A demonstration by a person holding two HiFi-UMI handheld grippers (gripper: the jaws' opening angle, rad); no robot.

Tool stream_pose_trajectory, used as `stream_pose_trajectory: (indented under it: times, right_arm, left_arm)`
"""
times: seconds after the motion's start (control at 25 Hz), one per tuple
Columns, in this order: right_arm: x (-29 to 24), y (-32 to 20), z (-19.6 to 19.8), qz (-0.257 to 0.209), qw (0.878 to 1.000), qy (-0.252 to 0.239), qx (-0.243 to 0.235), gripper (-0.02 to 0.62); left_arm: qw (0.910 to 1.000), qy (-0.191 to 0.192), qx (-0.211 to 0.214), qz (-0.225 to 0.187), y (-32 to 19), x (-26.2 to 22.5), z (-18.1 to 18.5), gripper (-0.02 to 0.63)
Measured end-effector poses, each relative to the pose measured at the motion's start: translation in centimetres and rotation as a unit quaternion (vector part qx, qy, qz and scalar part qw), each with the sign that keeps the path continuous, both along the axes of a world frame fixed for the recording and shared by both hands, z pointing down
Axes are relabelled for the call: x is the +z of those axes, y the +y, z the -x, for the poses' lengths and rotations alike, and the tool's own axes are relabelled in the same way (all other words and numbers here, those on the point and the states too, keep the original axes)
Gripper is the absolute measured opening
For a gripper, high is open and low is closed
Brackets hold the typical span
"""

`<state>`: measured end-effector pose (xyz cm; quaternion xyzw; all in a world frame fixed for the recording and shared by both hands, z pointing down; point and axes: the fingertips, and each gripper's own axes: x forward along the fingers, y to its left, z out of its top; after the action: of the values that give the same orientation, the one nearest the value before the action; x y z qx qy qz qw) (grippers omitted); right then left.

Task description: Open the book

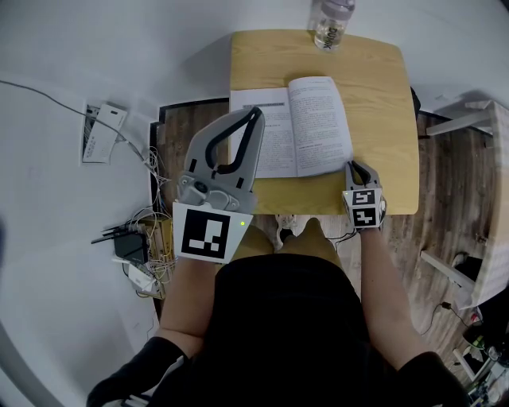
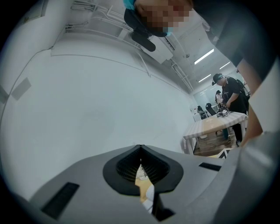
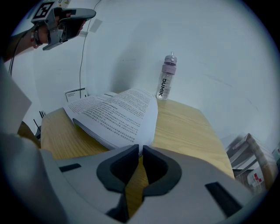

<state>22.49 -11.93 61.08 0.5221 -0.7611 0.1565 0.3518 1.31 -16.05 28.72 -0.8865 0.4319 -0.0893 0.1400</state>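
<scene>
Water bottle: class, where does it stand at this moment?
In the head view the water bottle stands upright at the top, on the far edge of the wooden table, just beyond the open book and apart from it.

A light wooden desk (image 1: 382, 95) lies under the right tool (image 1: 352, 165), against a white wall (image 3: 210, 65). Plank floor (image 1: 445, 159) shows to its right. Cables (image 1: 143, 230) pile left of the left tool (image 1: 256, 113). Far off to that tool's right, strip lights (image 2: 205, 56) hang above a striped table (image 2: 214, 127).

The book (image 1: 290, 127) lies open, printed pages up, on the table (image 1: 382, 95).
</scene>
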Motion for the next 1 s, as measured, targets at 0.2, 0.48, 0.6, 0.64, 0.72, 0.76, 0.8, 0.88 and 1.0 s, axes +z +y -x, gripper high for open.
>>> stream_pose_trajectory:
  times: [0.2, 0.48, 0.6, 0.64, 0.72, 0.76, 0.8, 0.88, 1.0]
  right_arm:
    - [-0.3, -0.3, -0.4, -0.005, 1.000, 0.027, 0.008, 0.059]
    - [-0.4, -0.5, -1.2, -0.008, 0.999, 0.006, 0.042, 0.140]
    - [-0.4, -0.5, -1.2, -0.009, 0.999, 0.005, 0.045, 0.140]
    - [-0.5, -0.5, -1.2, -0.010, 0.999, 0.004, 0.046, 0.140]
    - [-0.5, -0.6, -1.3, -0.011, 0.999, 0.003, 0.048, 0.140]
    - [-0.5, -0.6, -1.4, -0.011, 0.999, 0.002, 0.048, 0.141]
    - [-0.5, -0.6, -1.4, -0.011, 0.999, 0.002, 0.048, 0.140]
    - [-0.5, -0.6, -1.5, -0.012, 0.999, 0.001, 0.049, 0.140]
    - [-0.4, -0.6, -1.6, -0.010, 0.999, -0.001, 0.051, 0.140]
  left_arm:
    - [1.0000, -0.004, 0.001, -0.002, 0.1, -0.2, -0.1, 0.008]
    - [1.0000, -0.005, 0.005, 0.000, 0.2, 0.0, -0.2, 0.008]
    - [1.0000, -0.007, 0.005, 0.001, 0.2, 0.1, -0.3, 0.008]
    - [1.0000, -0.007, 0.005, 0.001, 0.2, 0.1, -0.3, 0.008]
    - [1.0000, -0.006, 0.005, 0.001, 0.2, 0.1, -0.3, 0.008]
    - [1.0000, -0.005, 0.005, 0.001, 0.3, 0.0, -0.3, 0.008]
    - [1.0000, -0.005, 0.005, 0.001, 0.3, 0.0, -0.3, 0.008]
    - [1.0000, -0.006, 0.005, 0.001, 0.3, 0.0, -0.3, 0.008]
    - [1.0000, -0.007, 0.005, 0.001, 0.2, 0.0, -0.2, 0.008]
